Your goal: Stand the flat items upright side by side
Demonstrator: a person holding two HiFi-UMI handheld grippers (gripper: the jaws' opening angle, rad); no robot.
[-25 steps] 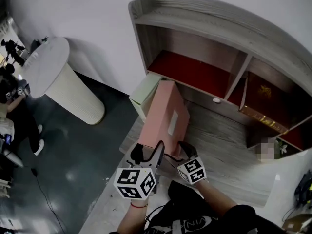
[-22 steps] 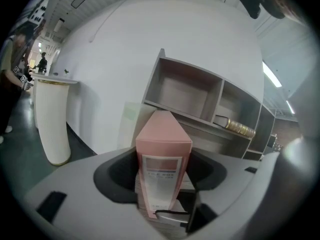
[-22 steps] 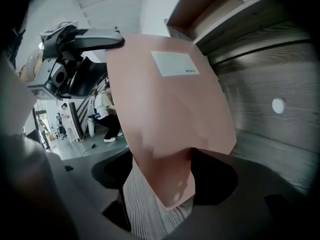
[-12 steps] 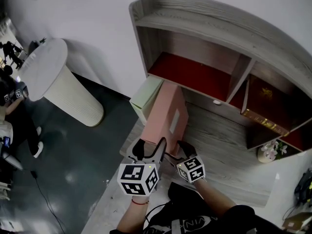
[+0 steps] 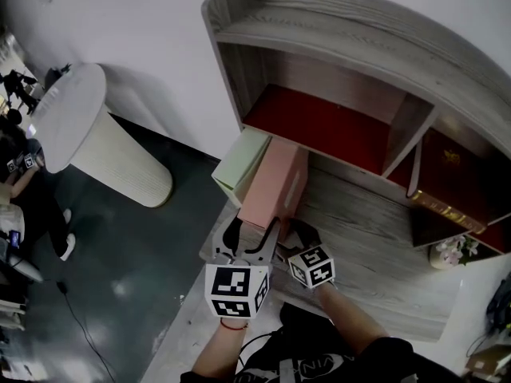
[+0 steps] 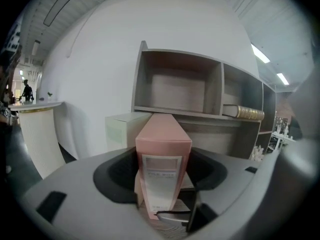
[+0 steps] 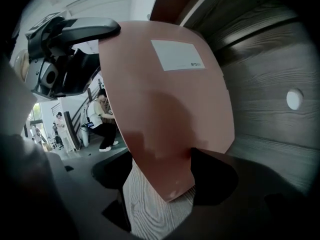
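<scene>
Ok: left gripper [image 5: 251,238] clamps the pink box [image 5: 275,183] across its near end, right gripper [image 5: 297,234] pinches its lower corner. Box stands on edge on the desk [image 5: 375,250], right beside the green box [image 5: 239,164].

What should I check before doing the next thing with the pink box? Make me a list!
1. The pink box stands upright: ok, on a narrow edge.
2. It sits beside the green box: ok, close alongside.
3. The left gripper grips it: ok, jaws closed on its near end.
4. The right gripper grips it: ok, jaws closed on a lower corner.
5. Its bottom lies flat on the desk: cannot tell, the grippers hide it.
</scene>
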